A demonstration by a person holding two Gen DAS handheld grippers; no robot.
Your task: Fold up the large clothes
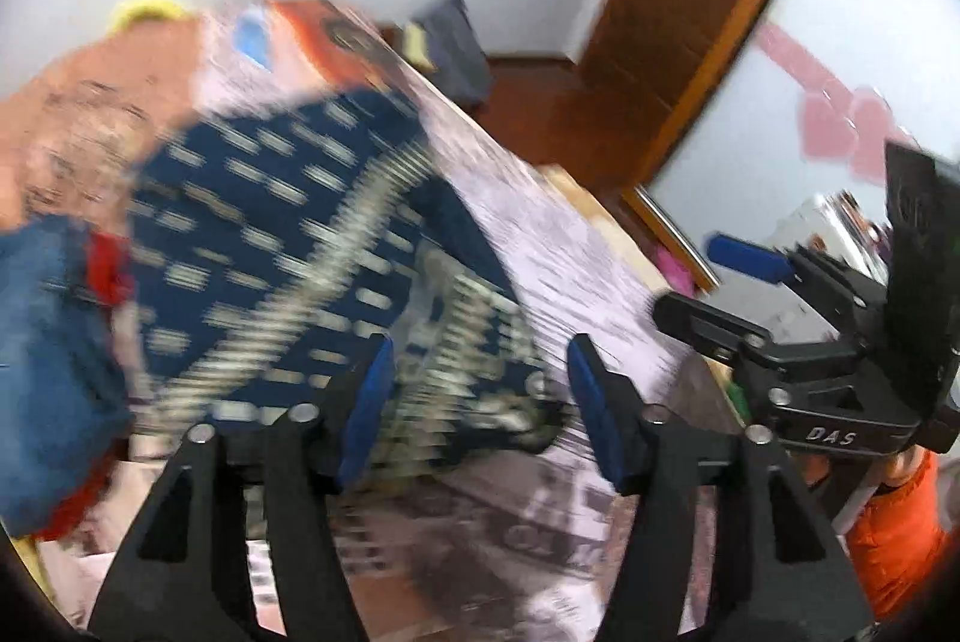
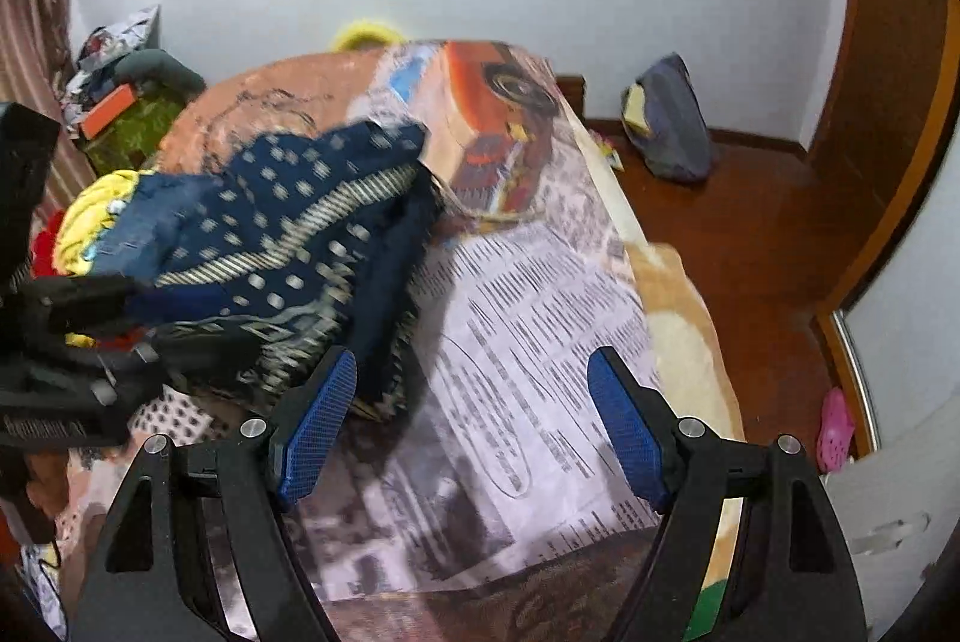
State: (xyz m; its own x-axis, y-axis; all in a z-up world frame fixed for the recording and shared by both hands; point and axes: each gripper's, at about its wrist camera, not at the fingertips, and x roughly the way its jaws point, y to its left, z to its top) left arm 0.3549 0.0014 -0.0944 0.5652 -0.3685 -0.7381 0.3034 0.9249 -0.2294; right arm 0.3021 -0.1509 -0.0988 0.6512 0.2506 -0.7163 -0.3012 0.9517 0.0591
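My left gripper (image 1: 480, 402) and right gripper (image 2: 474, 426) both hung with fingers apart, gripping nothing. The blue patterned garment (image 2: 300, 222) lay crumpled on the printed bedsheet (image 2: 540, 342), at ten o'clock from my right gripper, beside a pile of clothes (image 2: 96, 216).

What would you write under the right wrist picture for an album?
Open right gripper hovering over a newsprint-patterned bedspread, beside a crumpled navy dotted garment atop a clothes pile.
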